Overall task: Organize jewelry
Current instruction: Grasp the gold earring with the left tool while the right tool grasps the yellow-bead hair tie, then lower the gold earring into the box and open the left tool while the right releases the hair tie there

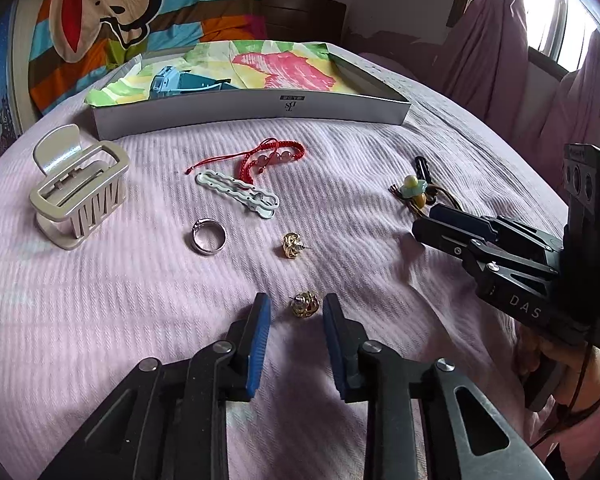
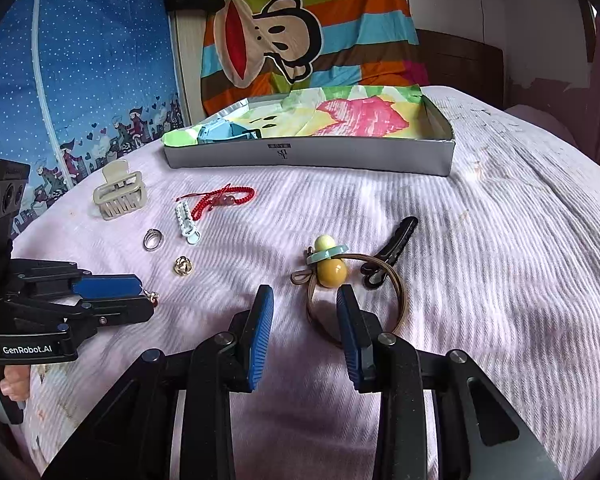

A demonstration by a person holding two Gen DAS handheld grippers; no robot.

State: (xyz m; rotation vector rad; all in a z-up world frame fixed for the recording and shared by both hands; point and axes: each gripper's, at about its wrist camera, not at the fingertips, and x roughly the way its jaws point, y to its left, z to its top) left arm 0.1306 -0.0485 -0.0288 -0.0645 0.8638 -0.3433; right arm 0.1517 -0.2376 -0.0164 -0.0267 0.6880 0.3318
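My left gripper (image 1: 296, 310) is open, its blue pads either side of a gold knot earring (image 1: 305, 305) on the lilac bedspread. A second gold earring (image 1: 293, 245), a silver ring (image 1: 208, 237), a pale hair clip (image 1: 240, 194), a red cord bracelet (image 1: 268, 156) and a beige claw clip (image 1: 76, 190) lie beyond. My right gripper (image 2: 305, 300) is open, just short of a brown hair tie with yellow beads (image 2: 328, 264). A dark clip (image 2: 390, 250) lies beside it. A grey box (image 1: 252, 110) stands at the back.
The box (image 2: 308, 156) is lined with colourful paper and holds a blue clip (image 2: 220, 132). A striped monkey blanket (image 2: 308, 32) hangs behind. Pink curtains (image 1: 500, 48) hang at the right in the left wrist view.
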